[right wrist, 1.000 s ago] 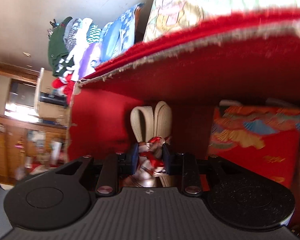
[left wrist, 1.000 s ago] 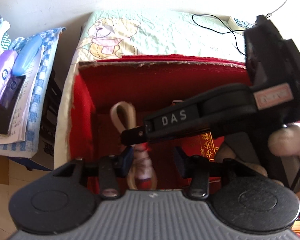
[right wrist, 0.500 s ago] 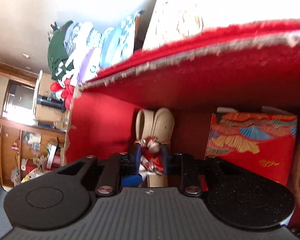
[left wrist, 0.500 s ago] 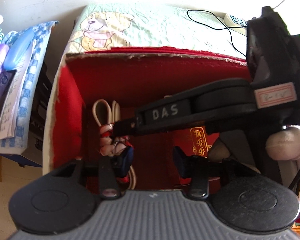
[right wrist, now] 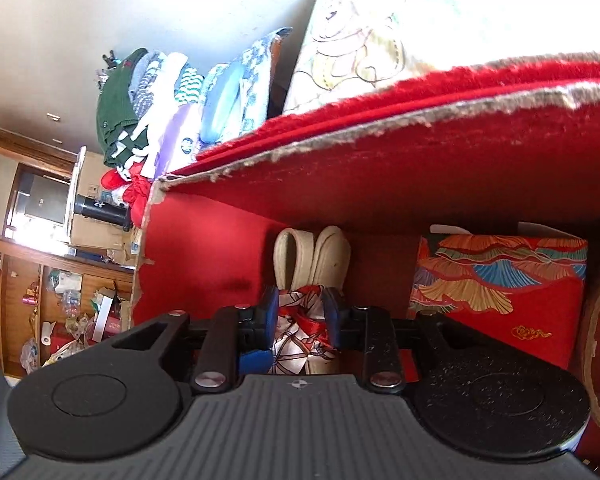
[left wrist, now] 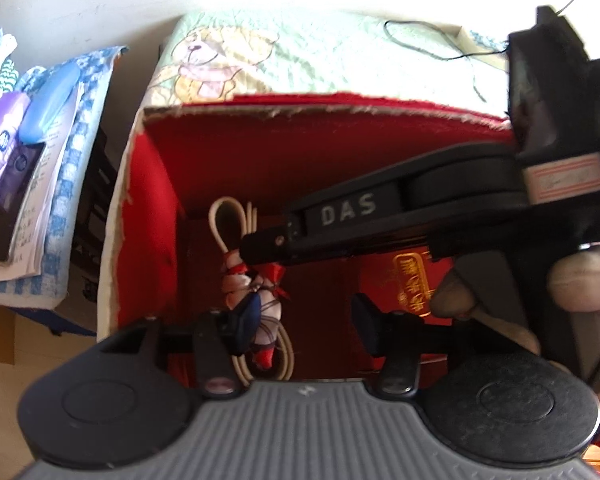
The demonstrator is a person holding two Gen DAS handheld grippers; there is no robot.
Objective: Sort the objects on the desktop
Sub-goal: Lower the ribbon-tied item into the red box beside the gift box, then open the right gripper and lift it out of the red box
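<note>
Right gripper was clamped on the scarf-tied cord bundle, low inside the red box near its left wall. Bundle's long axis ran straight ahead of my jaws. Left gripper gaped, empty, just above.

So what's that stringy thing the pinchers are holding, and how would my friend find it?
Look inside the big red box. At its left end lies a cream cord bundle, folded in loops, gripped by the right gripper. Only it has a red-and-white ribbon tied round its middle; the flat patterned red packet beside it doesn't.
</note>
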